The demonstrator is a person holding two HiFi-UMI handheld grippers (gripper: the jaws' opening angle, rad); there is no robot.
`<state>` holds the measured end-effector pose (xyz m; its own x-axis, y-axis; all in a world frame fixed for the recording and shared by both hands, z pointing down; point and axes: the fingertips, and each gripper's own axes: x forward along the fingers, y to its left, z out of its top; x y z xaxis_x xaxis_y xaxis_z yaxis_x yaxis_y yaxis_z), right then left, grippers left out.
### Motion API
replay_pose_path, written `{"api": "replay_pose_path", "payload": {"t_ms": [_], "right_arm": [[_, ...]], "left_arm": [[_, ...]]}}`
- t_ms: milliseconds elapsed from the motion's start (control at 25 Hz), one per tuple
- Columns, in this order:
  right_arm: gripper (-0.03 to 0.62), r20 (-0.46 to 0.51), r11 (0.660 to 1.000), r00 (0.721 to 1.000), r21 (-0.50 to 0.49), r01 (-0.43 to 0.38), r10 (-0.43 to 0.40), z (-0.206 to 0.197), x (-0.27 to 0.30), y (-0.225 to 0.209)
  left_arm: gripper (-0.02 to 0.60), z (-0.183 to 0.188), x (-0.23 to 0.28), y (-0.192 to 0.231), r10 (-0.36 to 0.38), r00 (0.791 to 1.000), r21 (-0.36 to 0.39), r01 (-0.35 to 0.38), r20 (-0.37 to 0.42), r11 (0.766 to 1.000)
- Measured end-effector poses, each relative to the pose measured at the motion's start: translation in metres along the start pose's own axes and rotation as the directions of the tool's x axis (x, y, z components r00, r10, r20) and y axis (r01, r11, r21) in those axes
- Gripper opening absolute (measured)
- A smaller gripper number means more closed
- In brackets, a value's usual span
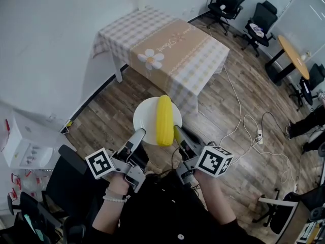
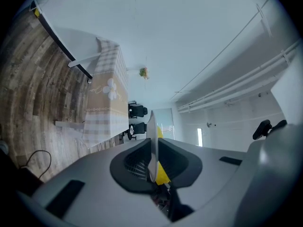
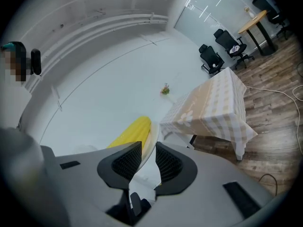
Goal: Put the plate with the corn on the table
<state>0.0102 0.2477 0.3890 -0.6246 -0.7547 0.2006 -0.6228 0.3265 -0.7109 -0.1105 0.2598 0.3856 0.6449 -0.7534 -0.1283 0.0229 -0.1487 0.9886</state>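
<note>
We see black office chairs [image 1: 227, 1] beside an oval wooden desk [image 1: 293, 55], and a white power strip [image 1: 259, 135] on the plank floor [image 1: 254, 172].

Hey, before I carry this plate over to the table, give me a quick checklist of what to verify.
1. Left gripper clamped on the plate rim: ok.
2. Right gripper grip: the rim sits between its jaws, but a firm pinch: cannot tell.
3. Corn resting on the plate: ok.
4. Table shows bare cloth at its near edge: ok.
5. Power strip on the floor lies right of the path: ok.
</note>
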Motion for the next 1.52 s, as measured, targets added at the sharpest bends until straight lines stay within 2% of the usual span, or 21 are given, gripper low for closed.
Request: {"api": "replay_pose_path", "payload": {"t_ms": [720,1520], "right_arm": [[0.12,0.037,0.999,0.999,-0.037,0.016,-0.014,-0.001,-0.011,0.011],[0.12,0.021,0.999,0.999,-0.024,-0.03,0.031,0.02,0.009,0.0]], "left_arm": [[0.041,-0.004,-0.004,-0.004,0.005,0.999,-0.004,-0.006,-0.031,1.0],[0.041,0.011,0.019,-0.002,0.019,1.0,0.02,-0.019,0.002,1.0]]}}
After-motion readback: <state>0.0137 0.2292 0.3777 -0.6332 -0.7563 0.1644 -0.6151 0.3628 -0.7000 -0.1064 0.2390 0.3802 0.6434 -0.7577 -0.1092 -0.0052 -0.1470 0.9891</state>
